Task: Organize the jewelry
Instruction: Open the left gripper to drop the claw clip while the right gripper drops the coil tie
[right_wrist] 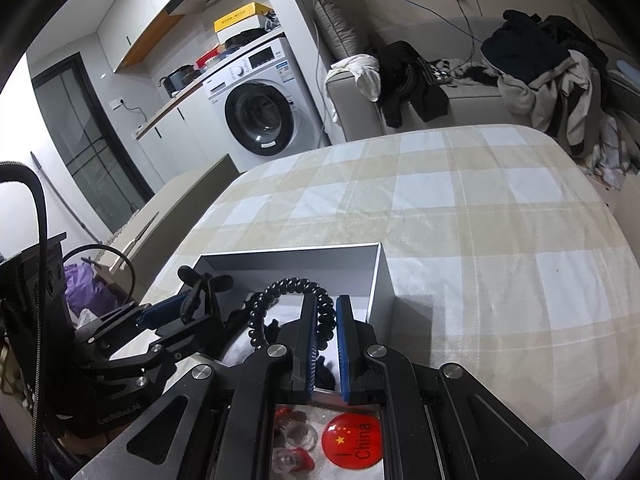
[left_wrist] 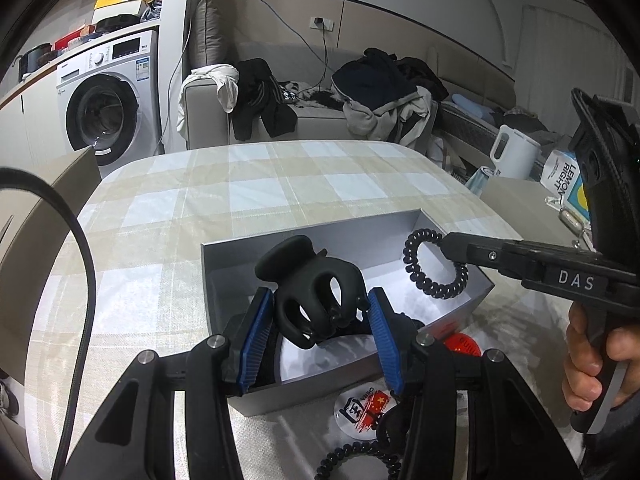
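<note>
An open grey box [left_wrist: 224, 272] [right_wrist: 380, 276] sits on the checked tablecloth. My left gripper [left_wrist: 320, 312] is shut on a black claw hair clip [left_wrist: 316, 288] and holds it over the box; the clip also shows in the right wrist view [right_wrist: 202, 292]. My right gripper [right_wrist: 326, 320] is shut on a black spiral hair tie [right_wrist: 288, 300] above the box's right part; the hair tie also shows in the left wrist view [left_wrist: 436, 264] hanging from the right gripper [left_wrist: 448, 246].
A red China badge [right_wrist: 352, 442], a white badge [left_wrist: 360, 408], another black spiral tie [left_wrist: 356, 456] and red clear pieces [right_wrist: 292, 440] lie near the box's front. A sofa with clothes [left_wrist: 376, 92] and a washing machine [left_wrist: 108, 100] stand behind the table.
</note>
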A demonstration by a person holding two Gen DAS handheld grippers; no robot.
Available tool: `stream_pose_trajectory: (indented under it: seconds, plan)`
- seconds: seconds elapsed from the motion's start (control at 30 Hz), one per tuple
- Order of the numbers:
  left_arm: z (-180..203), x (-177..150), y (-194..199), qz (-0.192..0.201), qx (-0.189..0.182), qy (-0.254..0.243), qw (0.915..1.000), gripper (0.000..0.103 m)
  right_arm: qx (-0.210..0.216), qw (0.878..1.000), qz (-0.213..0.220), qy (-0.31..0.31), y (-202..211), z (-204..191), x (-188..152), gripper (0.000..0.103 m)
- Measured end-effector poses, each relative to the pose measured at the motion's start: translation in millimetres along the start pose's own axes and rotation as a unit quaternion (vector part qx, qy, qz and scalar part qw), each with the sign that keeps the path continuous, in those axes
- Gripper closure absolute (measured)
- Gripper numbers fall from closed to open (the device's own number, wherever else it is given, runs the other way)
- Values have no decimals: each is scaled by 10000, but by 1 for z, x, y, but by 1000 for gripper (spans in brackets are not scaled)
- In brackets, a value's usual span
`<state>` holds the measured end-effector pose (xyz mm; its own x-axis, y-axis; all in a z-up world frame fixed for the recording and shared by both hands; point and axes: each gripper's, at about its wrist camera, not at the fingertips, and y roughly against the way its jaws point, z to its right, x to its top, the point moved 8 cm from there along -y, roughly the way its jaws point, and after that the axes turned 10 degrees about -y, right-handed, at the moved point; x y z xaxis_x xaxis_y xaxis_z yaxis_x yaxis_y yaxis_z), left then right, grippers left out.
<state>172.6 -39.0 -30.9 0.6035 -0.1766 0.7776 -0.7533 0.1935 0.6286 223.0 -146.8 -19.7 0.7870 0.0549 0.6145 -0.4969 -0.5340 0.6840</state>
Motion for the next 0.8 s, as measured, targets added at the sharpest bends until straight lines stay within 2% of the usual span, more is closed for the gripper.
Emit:
stream_pose_trajectory:
  seconds: [0.27, 0.37, 0.43, 0.5, 0.53, 0.6, 0.67, 0.73, 0.8]
  plan:
    - [1, -3, -1, -47, -35, 18, 10000, 60, 12, 10000, -22, -49, -2, 1, -1, 94]
    - [1, -1, 2, 25, -62, 31, 10000, 59, 157, 9998, 25, -107, 1, -1, 1, 92]
    - [-1, -1, 4, 61, -81, 85, 9999, 46, 104, 9999, 88, -62, 5, -2, 3, 90]
    - [-2, 1, 8, 99, -55, 121, 9999, 25, 38, 9999, 129, 31, 9, -2, 3, 76]
    - [-2, 2, 11, 163, -52, 140, 9998, 21, 13, 9999, 133, 90, 12, -2, 2, 67]
    - [-2, 4, 19, 316, -78, 181, 9993, 11, -32, 9999, 53, 98, 18, 0, -2, 29]
    - [-3, 6, 30, 489, -4, 205, 9986, 1, -47, 9999, 73, 120, 25, 1, -7, 19]
    - [-5, 5, 39, 605, 83, 219, 9979, 1, -160, 9995, 74, 266, 32, 1, -14, 1]
    - [-7, 2, 49, 644, 135, 266, 9975, 1, -326, 9983, 131, 463, 39, -1, -22, 0]
